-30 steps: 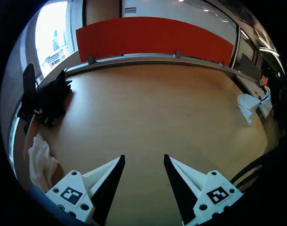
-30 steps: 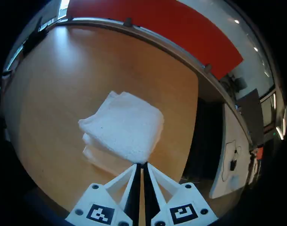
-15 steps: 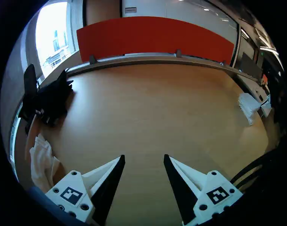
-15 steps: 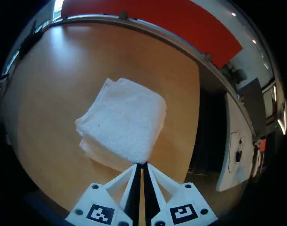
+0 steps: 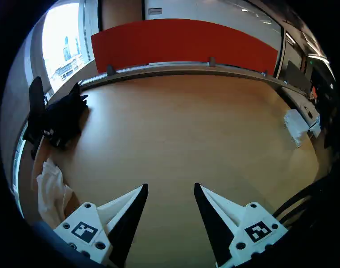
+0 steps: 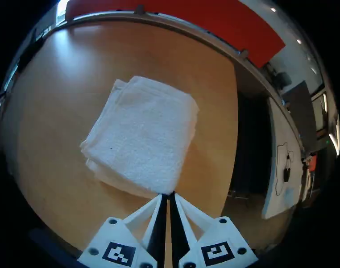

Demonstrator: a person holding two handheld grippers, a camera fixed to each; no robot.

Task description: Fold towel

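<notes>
A white towel (image 6: 143, 134), folded into a thick square, lies on the wooden table (image 6: 54, 98) in the right gripper view. My right gripper (image 6: 168, 195) is shut on its near corner, fingers pressed together over the cloth. In the left gripper view the same towel (image 5: 296, 126) is a small white stack at the far right of the table (image 5: 179, 125), with the other gripper's white body just beyond it. My left gripper (image 5: 170, 188) stands open above bare wood, nothing between its fingers.
A black bag and chair (image 5: 58, 117) sit at the table's left end, with a crumpled white cloth (image 5: 49, 192) nearer. A red panel (image 5: 183, 42) backs the far edge. Right of the towel the table ends at a dark gap (image 6: 250, 147).
The right gripper has brought the towel down and its stack has flattened onto the table. In the left gripper view it went from hanging to lying. The left gripper has stayed put.
</notes>
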